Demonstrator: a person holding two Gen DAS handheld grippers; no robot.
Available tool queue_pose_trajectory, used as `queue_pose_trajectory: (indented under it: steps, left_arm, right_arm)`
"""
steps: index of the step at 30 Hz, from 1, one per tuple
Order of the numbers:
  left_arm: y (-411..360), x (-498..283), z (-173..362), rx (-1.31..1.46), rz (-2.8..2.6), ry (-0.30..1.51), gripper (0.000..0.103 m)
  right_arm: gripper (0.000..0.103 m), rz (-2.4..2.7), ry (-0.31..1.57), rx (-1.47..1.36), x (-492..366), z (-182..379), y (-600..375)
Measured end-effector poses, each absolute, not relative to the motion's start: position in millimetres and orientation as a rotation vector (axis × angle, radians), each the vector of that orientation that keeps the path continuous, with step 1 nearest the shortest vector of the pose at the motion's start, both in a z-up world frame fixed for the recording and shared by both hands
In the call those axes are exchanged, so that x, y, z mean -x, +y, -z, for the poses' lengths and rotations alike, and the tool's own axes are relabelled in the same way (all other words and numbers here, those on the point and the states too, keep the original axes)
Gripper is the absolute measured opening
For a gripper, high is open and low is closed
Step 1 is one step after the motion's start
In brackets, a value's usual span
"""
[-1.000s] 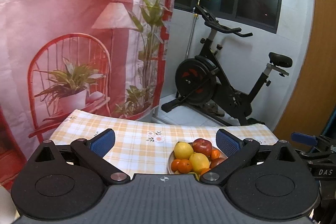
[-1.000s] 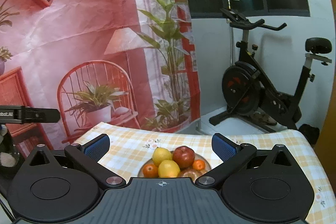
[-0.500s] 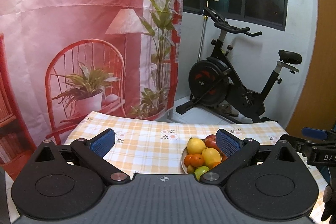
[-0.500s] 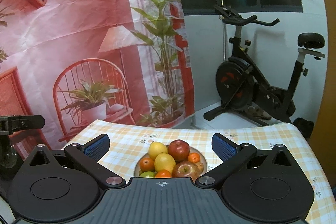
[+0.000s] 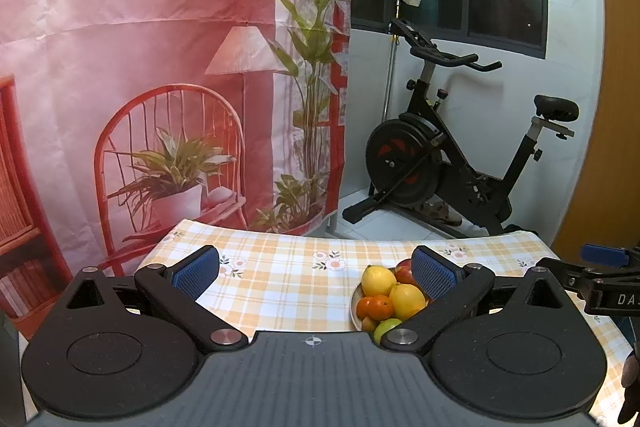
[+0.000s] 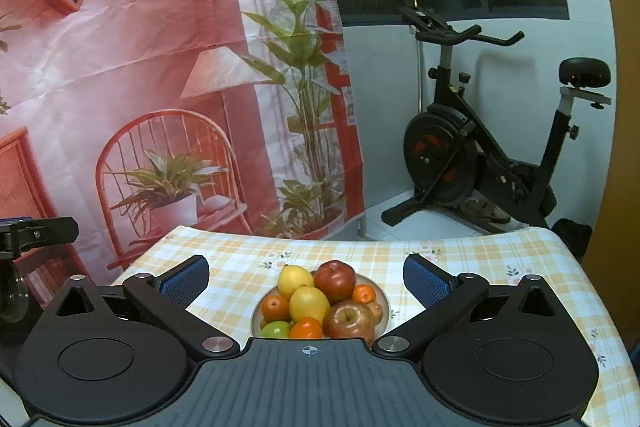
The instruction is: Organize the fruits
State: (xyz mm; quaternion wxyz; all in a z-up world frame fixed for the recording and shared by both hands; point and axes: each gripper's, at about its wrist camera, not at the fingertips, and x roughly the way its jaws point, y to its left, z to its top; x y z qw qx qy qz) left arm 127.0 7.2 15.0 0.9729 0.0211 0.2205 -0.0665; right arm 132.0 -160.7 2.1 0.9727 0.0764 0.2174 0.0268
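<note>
A plate (image 6: 382,297) piled with fruit sits on the checked tablecloth (image 6: 360,255). It holds two lemons (image 6: 308,303), red apples (image 6: 335,275), several small oranges (image 6: 275,307) and a green lime (image 6: 276,329). My right gripper (image 6: 306,275) is open, held above the table with the plate centred between its blue pads (image 6: 420,281). In the left wrist view the plate (image 5: 354,307) lies to the right, partly behind the right finger. My left gripper (image 5: 316,269) is open and holds nothing. The right gripper's tip (image 5: 600,255) shows at that view's right edge.
A printed red backdrop (image 5: 160,67) hangs behind the table's far edge. An exercise bike (image 5: 452,155) stands on the floor beyond the table at the right. The left gripper's body (image 6: 36,231) shows at the left edge of the right wrist view.
Both grippers have risen and tipped down a little, so more of the plate and its front fruit shows. In the left view the plate has shifted right, behind the right finger.
</note>
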Motion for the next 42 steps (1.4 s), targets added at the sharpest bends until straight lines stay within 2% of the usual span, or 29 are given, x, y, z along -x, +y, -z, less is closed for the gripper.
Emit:
queue_pose_trajectory:
  steps: [42]
  left_arm:
    - [7.6, -120.7, -17.0, -0.047, 0.104, 0.416, 0.103]
  right_arm:
    - [0.103, -0.040, 0.446, -0.166, -129.7, 0.9, -165.9]
